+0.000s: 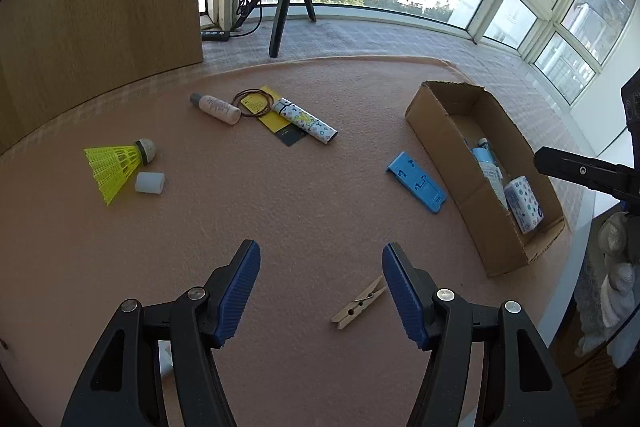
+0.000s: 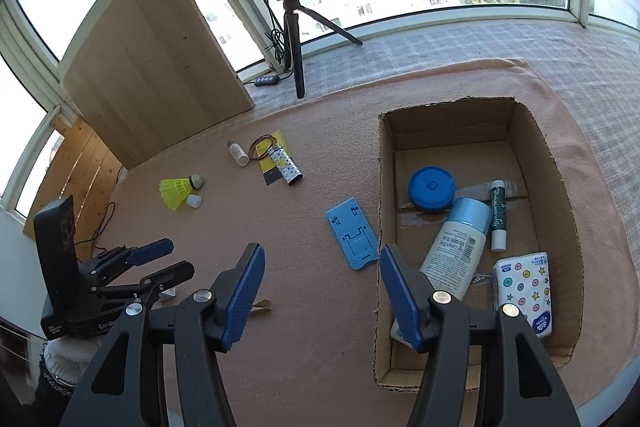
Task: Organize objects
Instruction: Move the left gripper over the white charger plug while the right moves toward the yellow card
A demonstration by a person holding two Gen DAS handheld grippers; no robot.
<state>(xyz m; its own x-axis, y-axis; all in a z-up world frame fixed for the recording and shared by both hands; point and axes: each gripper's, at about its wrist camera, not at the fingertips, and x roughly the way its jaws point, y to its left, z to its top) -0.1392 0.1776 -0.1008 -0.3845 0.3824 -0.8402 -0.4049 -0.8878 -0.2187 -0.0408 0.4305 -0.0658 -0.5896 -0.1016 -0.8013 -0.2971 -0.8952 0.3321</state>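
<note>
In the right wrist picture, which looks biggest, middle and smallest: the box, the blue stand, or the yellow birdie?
1. Box, by far the largest.
2. Blue stand.
3. Birdie, the smallest, though it lies farther from the camera, which shrinks it somewhat.

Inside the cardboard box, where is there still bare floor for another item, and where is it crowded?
Cardboard box: the far end beyond the blue round case is bare, as is the near-left corner. The middle and near right are crowded: lotion bottle, glue stick, tissue pack.
</note>
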